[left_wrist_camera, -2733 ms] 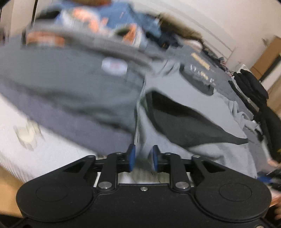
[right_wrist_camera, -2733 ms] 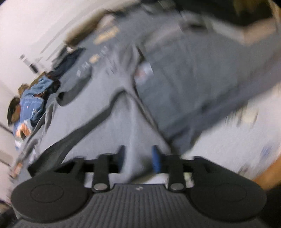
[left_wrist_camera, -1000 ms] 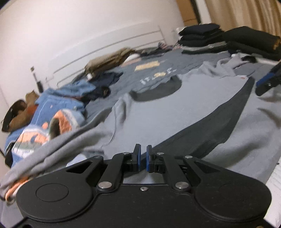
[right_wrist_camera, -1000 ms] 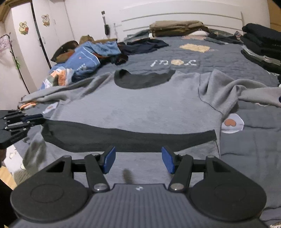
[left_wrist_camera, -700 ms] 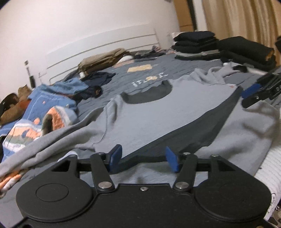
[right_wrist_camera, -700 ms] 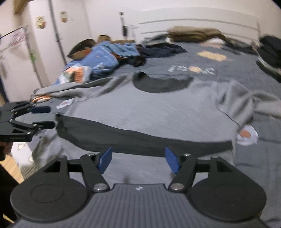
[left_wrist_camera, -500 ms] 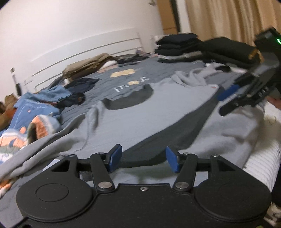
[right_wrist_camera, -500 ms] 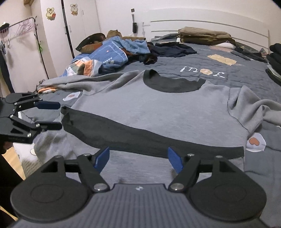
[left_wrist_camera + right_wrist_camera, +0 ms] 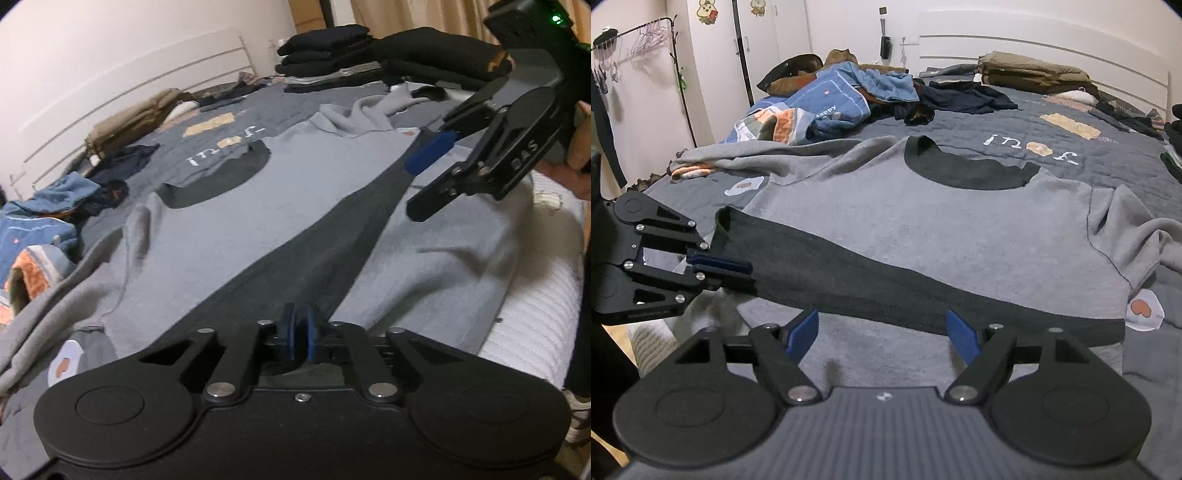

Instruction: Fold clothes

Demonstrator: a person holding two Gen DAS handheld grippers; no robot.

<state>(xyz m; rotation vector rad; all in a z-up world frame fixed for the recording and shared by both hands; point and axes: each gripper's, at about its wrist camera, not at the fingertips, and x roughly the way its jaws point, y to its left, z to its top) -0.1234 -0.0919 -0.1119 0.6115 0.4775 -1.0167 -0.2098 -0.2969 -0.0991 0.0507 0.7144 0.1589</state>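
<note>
Grey sweatshirt [image 9: 923, 221] lies flat on the bed [image 9: 1071, 122], collar at upper centre of the right view, dark hem band [image 9: 886, 280] crossing mid-frame; left gripper [image 9: 300, 336] is pinched on the band's left end, also seen at left edge of the right view [image 9: 738, 275]. Half a second ago left's jaws were spread, now pressed together on the cloth. Right gripper [image 9: 881, 332] hovers spread wide over the hem, held by a hand [image 9: 576, 147] at right edge of the left view
</note>
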